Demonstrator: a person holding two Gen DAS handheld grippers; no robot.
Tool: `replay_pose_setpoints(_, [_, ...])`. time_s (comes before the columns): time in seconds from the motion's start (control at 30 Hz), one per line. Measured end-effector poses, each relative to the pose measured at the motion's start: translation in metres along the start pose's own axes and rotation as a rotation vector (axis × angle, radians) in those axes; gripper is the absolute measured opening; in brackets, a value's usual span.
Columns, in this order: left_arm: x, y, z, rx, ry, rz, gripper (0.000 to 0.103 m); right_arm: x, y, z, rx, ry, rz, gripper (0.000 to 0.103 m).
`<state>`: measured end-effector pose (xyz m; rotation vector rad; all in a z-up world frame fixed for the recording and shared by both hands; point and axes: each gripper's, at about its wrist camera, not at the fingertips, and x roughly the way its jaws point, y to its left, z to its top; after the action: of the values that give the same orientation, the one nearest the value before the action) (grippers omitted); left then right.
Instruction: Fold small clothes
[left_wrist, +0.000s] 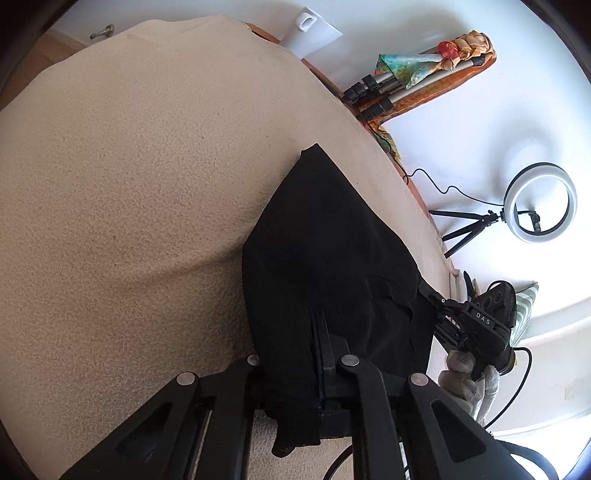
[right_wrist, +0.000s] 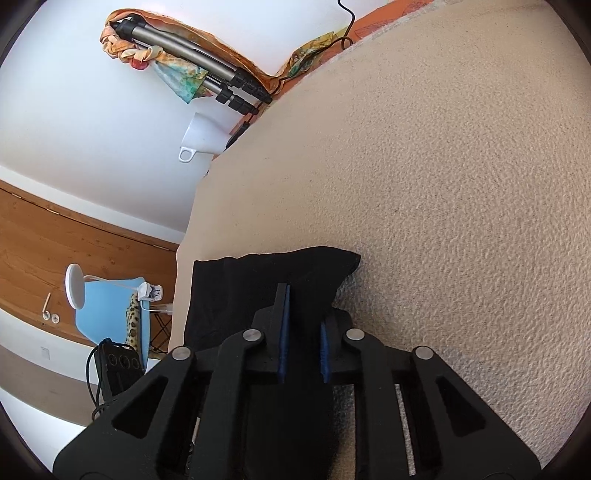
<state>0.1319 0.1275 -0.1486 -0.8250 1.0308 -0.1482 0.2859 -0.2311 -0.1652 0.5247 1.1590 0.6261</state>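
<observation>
A black garment (left_wrist: 325, 258) lies on a beige textured cover (left_wrist: 129, 166) and stretches away toward 12 o'clock in the left wrist view. Its near edge is caught in the left gripper (left_wrist: 319, 354), whose jaws are pressed together on the cloth with no gap showing between them. A loose flap of the fabric hangs below the jaws at 6 o'clock.

At 4 o'clock in that same view sits the right gripper (left_wrist: 439, 299), its fingers reaching into the other near corner of the garment, with a gloved hand (left_wrist: 461, 376) just beneath it.

In the right wrist view the garment (right_wrist: 258, 280) sits at the centre, just beyond the right gripper (right_wrist: 304, 325). Its blue pads (right_wrist: 283, 332) stand close together with a thick bunch of black cloth pinched between them.

Beyond the cover, at 1 o'clock in the left view, a folded tripod (left_wrist: 388, 85) lies on orange cloth, and a ring light (left_wrist: 539, 203) stands at 3 o'clock.
</observation>
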Motion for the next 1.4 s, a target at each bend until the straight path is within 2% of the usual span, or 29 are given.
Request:
replay_pose_setpoints(0.27, [-0.014, -0.032, -0.005, 0.141, -0.067, 0.008, 0.004, -0.017, 0.042, -0.001, -0.113, -0.028, -0.03, 0.007])
replay_pose_setpoints(0.63, [-0.015, -0.068, -0.017, 0.216, -0.069, -0.054, 0.003, -0.048, 0.071, 0.003, -0.164, -0.069, -0.056, 0.006])
replay_pose_setpoints(1.07, [0.007, -0.127, -0.036, 0.322, -0.021, -0.108, 0.003, -0.114, 0.054, 0.001, -0.163, -0.158, -0.098, 0.006])
replay_pose_setpoints(1.4, [0.035, -0.193, -0.057, 0.422, 0.008, -0.155, 0.003, -0.177, 0.025, 0.01, -0.132, -0.231, -0.11, 0.006])
